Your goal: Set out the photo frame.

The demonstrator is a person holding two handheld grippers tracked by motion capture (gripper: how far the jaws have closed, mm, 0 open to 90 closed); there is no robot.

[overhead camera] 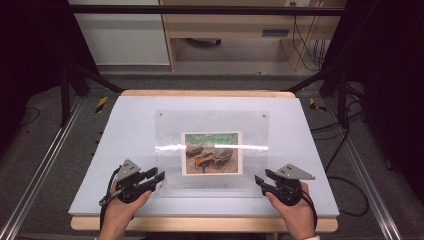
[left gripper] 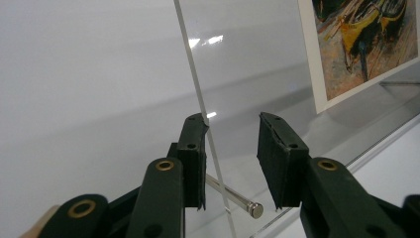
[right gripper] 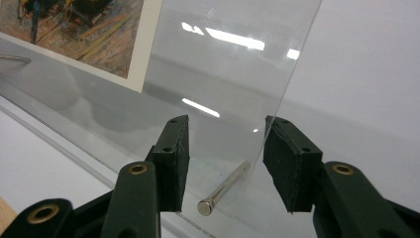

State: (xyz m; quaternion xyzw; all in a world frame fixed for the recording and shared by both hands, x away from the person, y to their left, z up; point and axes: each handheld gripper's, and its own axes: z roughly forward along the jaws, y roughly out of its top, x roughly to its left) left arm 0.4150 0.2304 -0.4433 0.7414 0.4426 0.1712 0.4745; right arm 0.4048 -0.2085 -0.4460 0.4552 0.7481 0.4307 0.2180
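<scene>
Clear acrylic frame (overhead camera: 211,150) lying flat mid-table, long axis running left to right; left gripper (overhead camera: 161,177) and right gripper (overhead camera: 256,179) at its near corners, jaws partly open around the steel pins (left gripper: 237,199), not yet clamped

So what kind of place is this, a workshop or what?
Probably a lab recording station: a white-topped table framed by black metal struts, cables trailing on the grey floor, and a clear acrylic picture frame laid out as the work piece.
</scene>
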